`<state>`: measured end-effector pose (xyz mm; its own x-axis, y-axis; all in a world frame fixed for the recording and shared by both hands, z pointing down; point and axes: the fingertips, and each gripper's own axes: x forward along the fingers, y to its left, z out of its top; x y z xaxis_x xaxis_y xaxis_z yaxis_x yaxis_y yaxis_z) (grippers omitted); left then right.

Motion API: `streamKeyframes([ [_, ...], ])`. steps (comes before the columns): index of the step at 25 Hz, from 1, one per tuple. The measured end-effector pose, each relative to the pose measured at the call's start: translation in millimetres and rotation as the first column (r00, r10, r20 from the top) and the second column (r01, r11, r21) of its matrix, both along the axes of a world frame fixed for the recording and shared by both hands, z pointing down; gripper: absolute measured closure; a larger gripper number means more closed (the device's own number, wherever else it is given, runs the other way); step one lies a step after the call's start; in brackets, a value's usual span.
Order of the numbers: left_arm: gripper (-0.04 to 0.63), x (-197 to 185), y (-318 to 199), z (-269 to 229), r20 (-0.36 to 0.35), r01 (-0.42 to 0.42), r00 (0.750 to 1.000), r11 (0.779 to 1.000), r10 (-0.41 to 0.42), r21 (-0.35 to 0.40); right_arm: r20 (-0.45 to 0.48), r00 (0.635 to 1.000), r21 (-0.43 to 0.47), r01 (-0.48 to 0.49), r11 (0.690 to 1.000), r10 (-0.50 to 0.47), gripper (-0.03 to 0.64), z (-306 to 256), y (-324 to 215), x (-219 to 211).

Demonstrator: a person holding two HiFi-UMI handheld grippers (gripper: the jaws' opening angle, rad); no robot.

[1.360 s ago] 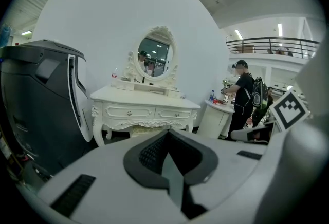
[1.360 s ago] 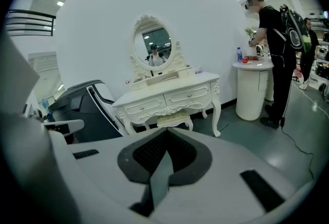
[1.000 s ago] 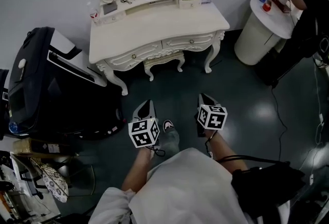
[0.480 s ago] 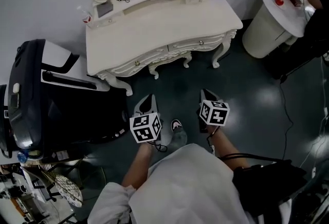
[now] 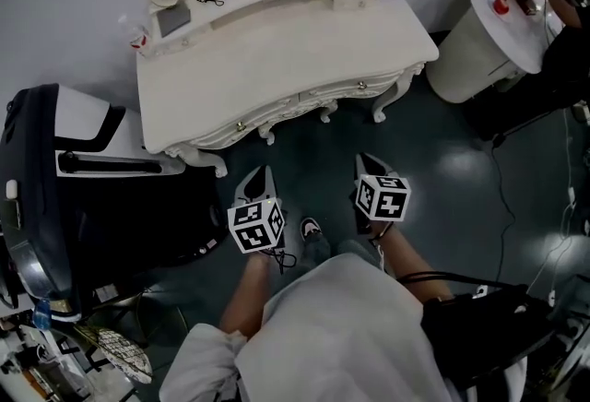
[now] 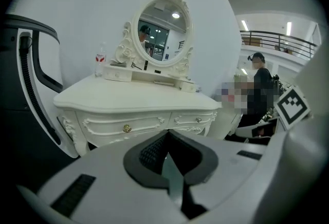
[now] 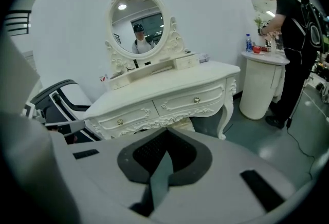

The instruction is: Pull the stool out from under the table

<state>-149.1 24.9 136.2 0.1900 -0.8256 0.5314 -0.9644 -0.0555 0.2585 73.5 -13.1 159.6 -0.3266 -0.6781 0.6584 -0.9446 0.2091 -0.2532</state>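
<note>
Your left claw [image 5: 262, 175] and right claw [image 5: 363, 162] are both clenched shut with nothing in them, side by side above the dark floor [image 5: 442, 179], apart from the white table [image 5: 277, 50]. The stool [image 7: 183, 124] stands tucked under the table, only partly showing.

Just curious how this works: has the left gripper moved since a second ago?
Yes. The left gripper, jaws shut, has come nearer the front edge of the dressing table.
</note>
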Motion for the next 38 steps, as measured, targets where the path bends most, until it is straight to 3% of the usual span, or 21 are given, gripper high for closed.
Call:
streamKeyframes([
  [7,0.588,4,-2,11,0.006,-0.007,1.0,1.0,0.007,-0.019,-0.018,0.999,-0.009,-0.031,0.999,0.031,0.617,7,-11,17],
  [16,0.588,19,-16,18,0.002,0.022,1.0,0.999,-0.021,-0.029,-0.03,0.999,0.006,0.014,1.0,-0.014,0.617,9,-43,22],
  [22,0.588,37,-52,41,-0.013,0.01,1.0,1.0,-0.01,0.017,-0.032,0.999,0.037,0.037,0.999,-0.036,0.617,41,-75,28],
  [29,0.588,73,-102,144,-0.039,-0.024,0.999,0.996,0.028,0.091,-0.015,0.999,0.087,0.035,0.996,-0.033,0.617,153,-117,41],
  [38,0.588,106,-147,350,-0.057,-0.073,0.995,0.99,0.081,0.122,0.009,0.999,0.18,0.043,0.983,-0.045,0.617,343,-161,42],
])
